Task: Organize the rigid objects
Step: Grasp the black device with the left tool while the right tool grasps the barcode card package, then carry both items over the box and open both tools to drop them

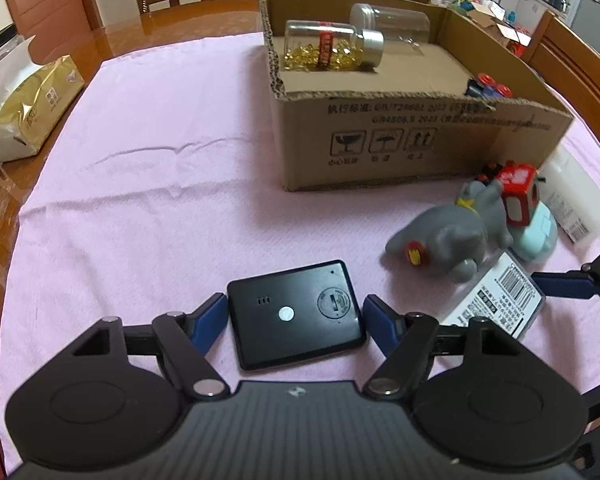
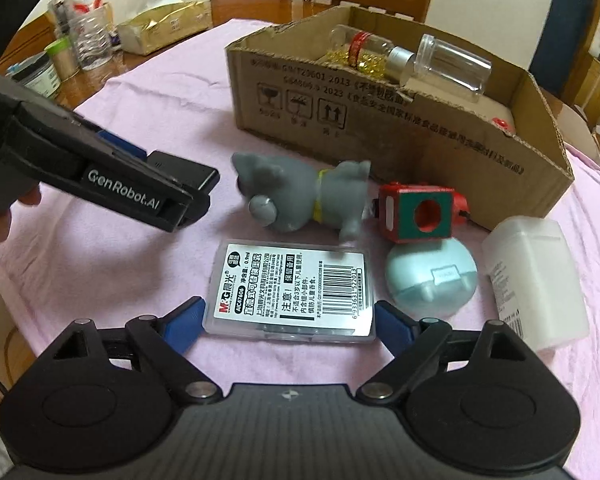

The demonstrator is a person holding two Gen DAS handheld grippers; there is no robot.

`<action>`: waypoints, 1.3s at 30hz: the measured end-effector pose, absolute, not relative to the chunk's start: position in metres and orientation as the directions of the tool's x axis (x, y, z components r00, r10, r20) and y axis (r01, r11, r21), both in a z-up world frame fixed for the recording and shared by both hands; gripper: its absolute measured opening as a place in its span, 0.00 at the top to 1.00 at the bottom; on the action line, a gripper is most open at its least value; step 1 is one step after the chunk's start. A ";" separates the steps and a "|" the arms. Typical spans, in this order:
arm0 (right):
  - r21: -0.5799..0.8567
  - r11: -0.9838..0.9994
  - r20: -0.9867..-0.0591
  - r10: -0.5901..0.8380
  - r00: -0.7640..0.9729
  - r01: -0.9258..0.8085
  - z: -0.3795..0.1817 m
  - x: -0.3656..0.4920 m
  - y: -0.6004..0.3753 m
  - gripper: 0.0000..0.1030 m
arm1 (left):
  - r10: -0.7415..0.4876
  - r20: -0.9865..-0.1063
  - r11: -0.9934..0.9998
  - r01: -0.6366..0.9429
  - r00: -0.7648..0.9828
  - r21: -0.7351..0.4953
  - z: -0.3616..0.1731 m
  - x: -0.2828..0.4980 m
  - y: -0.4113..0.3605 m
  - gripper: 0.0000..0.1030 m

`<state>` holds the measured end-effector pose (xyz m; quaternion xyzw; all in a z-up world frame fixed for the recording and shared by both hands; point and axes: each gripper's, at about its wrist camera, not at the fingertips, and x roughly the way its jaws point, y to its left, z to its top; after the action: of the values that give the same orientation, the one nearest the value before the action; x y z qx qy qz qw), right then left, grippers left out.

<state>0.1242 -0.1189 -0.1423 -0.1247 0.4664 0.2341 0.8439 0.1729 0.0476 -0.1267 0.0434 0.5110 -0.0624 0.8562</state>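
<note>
Below, two views show a pink cloth (image 1: 140, 160) on the surface, with a cardboard box (image 1: 400, 148) at its far side. Left hand-held gripper (image 1: 296, 316): its blue pads (image 1: 210, 316) flank a flat black device (image 1: 296, 314) lying on the cloth; the left pad sits against the device's edge, the right pad just beside it, and whether they press cannot be told. Right hand-held gripper (image 2: 290, 318): jaws apart, straddling a clear labelled case (image 2: 292, 290) that lies flat; the pads stand just beside its short edges.

Beyond the case lie a grey toy animal (image 2: 300, 200) on its side, a red cube toy (image 2: 418, 212) resting on a pale blue round container (image 2: 432, 280), and a white plastic box (image 2: 536, 276) to the right. All sit near the cardboard box's front wall.

Inside the box: a jar of yellow capsules (image 1: 328, 48) and an empty clear jar (image 1: 392, 24), both on their sides and touching, plus a small red-wheeled toy (image 1: 488, 86) in the near right corner.
</note>
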 end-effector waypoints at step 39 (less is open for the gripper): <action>0.027 0.838 -0.869 0.289 0.401 -0.545 -0.137 0.118 -0.125 0.11 | -0.073 -0.899 0.989 0.145 0.431 -0.011 -0.121 0.160 0.041 0.33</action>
<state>0.1180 -0.1248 -0.1370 -0.1322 0.4856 0.2523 0.8265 0.1604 0.0408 -0.1207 0.0339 0.5295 -0.0647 0.8452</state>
